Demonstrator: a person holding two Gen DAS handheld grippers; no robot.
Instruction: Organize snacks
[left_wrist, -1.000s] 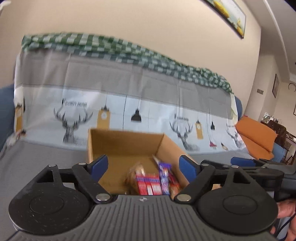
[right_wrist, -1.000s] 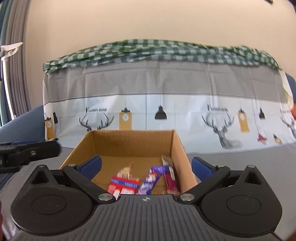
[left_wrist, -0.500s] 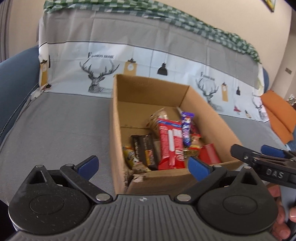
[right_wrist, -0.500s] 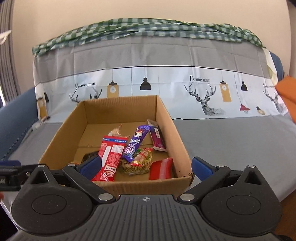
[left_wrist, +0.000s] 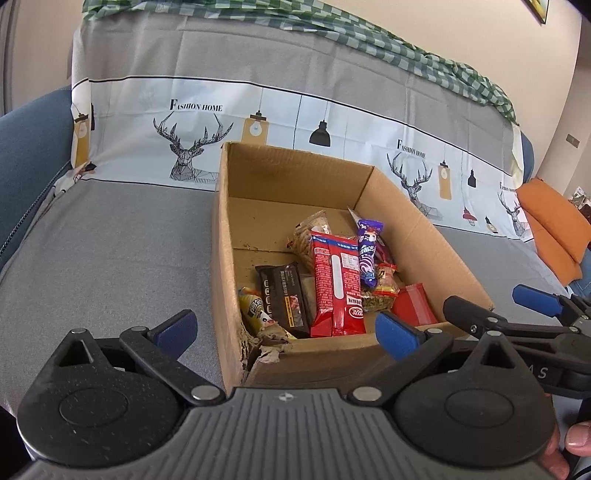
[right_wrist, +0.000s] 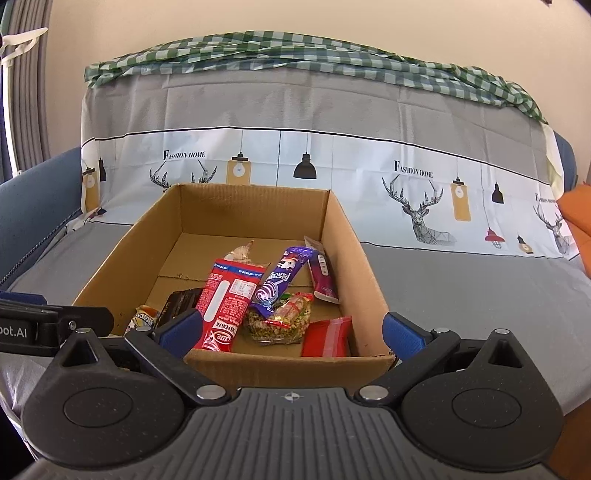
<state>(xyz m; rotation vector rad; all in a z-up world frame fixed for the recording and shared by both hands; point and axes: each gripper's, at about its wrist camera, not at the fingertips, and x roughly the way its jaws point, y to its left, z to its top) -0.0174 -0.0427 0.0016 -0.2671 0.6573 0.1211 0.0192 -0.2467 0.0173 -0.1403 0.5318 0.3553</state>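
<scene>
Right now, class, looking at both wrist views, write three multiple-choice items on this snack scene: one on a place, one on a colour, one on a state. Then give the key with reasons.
1. Where are the snacks?
A. inside the cardboard box
B. on the sofa's seat cover
C. on the floor

2. What colour is the long wrapper with a white stripe?
A. green
B. red
C. yellow

3. How does the left gripper stand?
A. shut on a snack
B. shut and empty
C. open and empty

Key: A, the packets all lie within the box walls; B, its wrapper is red in both views; C, its blue pads stand wide apart with nothing gripped.
</scene>
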